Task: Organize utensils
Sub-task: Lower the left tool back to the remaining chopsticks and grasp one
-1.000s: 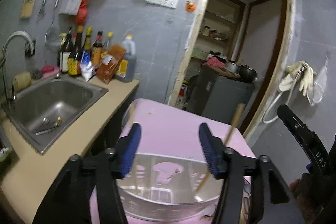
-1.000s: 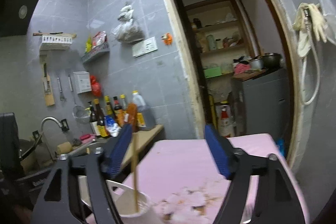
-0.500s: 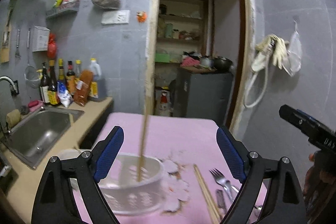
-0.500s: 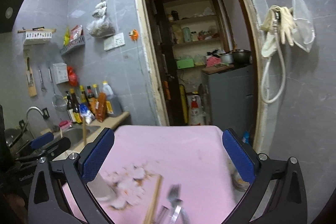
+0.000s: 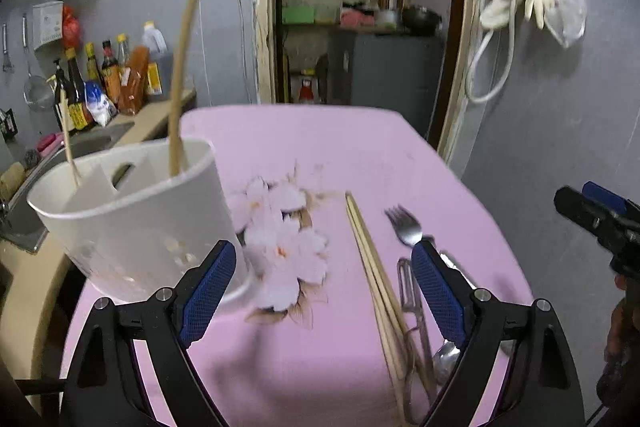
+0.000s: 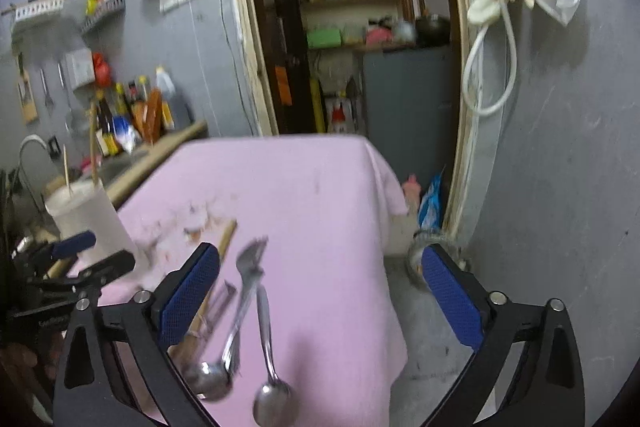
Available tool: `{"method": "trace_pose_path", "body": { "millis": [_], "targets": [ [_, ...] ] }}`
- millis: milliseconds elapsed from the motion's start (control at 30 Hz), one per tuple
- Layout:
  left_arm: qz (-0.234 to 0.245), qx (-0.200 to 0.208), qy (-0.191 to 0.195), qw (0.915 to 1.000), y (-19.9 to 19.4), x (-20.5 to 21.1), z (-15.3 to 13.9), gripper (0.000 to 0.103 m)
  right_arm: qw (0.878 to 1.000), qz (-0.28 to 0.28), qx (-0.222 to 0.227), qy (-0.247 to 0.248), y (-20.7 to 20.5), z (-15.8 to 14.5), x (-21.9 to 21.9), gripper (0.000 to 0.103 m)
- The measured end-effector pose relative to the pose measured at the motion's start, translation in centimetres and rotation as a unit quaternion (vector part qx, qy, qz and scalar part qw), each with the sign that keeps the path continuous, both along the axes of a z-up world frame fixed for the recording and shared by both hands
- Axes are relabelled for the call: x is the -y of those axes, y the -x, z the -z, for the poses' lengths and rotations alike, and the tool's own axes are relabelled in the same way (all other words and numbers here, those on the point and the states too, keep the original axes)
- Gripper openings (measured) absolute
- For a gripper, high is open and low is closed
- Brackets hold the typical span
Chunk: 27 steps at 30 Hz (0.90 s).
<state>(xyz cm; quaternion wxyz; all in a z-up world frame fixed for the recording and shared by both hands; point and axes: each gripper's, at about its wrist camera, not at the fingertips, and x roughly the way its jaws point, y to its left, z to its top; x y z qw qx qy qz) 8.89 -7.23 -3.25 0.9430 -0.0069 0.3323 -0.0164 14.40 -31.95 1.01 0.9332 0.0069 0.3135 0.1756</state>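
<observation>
Utensils — chopsticks (image 5: 374, 267), a fork (image 5: 404, 225) and spoons (image 6: 272, 397) — lie loose on the pink table (image 5: 320, 147), right of the white holder (image 5: 140, 223). Judged mid-sort, both hands approach the next pick. Left gripper (image 5: 320, 291) and right gripper (image 6: 320, 299) have just been opening; their jaws stand wide, holding nothing.

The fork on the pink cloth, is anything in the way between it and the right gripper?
Nothing visible is. The right gripper hangs open above the fork, with only bare pink cloth around; two spoons lie alongside it, closer to the camera.
</observation>
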Motion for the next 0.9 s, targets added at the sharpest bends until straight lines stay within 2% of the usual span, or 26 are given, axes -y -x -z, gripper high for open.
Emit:
{"method": "trace_pose_path", "body": {
  "millis": [67,133,167,233,333,400,533,600,900],
  "targets": [
    [0.003,-0.012,0.0,0.9999,-0.5,0.4,1.0,0.083,1.0,-0.006,-0.015,0.009,0.0,1.3,-0.3,0.093],
    [0.011,-0.024,0.002,0.9996,-1.1,0.6,1.8,0.076,0.999,-0.013,-0.029,0.013,0.1,2.3,-0.6,0.085],
    [0.017,-0.034,0.002,0.9993,-1.5,0.8,2.3,0.07,0.999,-0.018,-0.038,0.014,0.1,2.9,-0.8,0.084],
    [0.03,-0.056,0.004,0.998,-2.2,1.1,3.3,0.062,0.998,-0.025,-0.051,0.014,0.2,3.7,-1.1,0.075],
    [0.043,-0.093,0.014,0.9947,-3.3,1.0,4.7,0.044,0.997,-0.031,-0.07,0.02,0.3,5.1,-1.6,0.062],
    [0.05,-0.117,0.026,0.9916,-4.0,0.8,5.5,0.032,0.996,-0.035,-0.081,0.02,0.3,5.7,-1.8,0.058],
    [0.058,-0.151,0.056,0.9852,-5.2,0.2,6.6,0.023,0.994,-0.042,-0.102,0.019,0.3,6.6,-2.1,0.044],
    [0.063,-0.159,0.069,0.9828,-5.6,0.0,6.9,0.02,0.993,-0.049,-0.107,0.023,0.4,6.9,-2.5,0.041],
    [0.069,-0.188,0.111,0.9734,-7.2,-1.0,6.9,0.008,0.99,-0.067,-0.105,0.064,0.5,6.8,-3.7,0.036]
  ]
}}
